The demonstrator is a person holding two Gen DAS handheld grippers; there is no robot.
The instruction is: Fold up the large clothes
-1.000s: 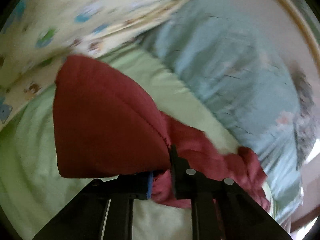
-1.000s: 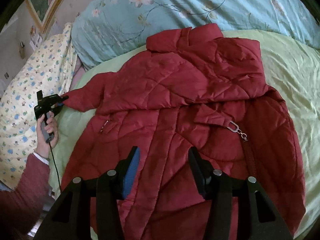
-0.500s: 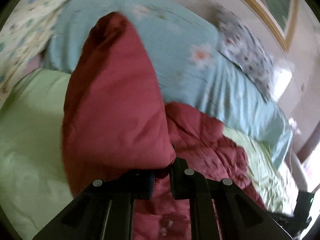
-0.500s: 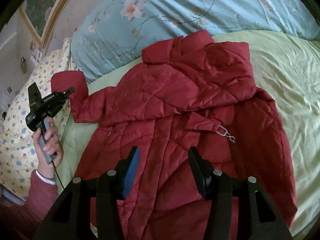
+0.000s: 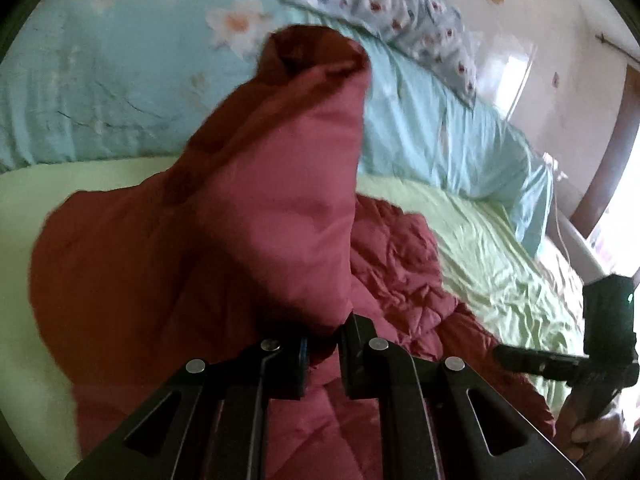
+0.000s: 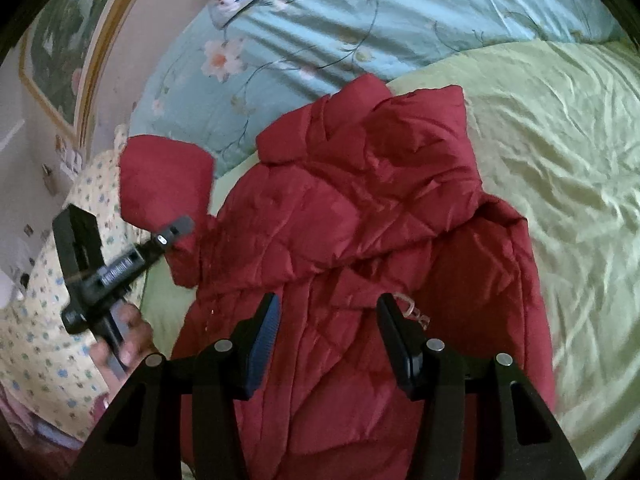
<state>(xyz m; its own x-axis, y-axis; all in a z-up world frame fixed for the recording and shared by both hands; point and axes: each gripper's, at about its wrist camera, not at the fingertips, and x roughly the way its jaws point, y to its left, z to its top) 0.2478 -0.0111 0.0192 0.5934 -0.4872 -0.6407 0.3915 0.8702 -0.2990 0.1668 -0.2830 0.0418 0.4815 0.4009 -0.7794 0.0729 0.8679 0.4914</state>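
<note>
Lifted higher, sleeve (image 5: 248, 216) sits pinched between left gripper (image 5: 323, 346) jaws.

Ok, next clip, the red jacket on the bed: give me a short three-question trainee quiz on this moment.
1. True or false: the left gripper is shut on the jacket sleeve.
2. The right gripper is: A) clamped on the collar, B) open above the red jacket, C) out of view.
3. Fill in: the jacket lies on a light ____ bedsheet.

Key: 1 true; 2 B; 3 green.
</note>
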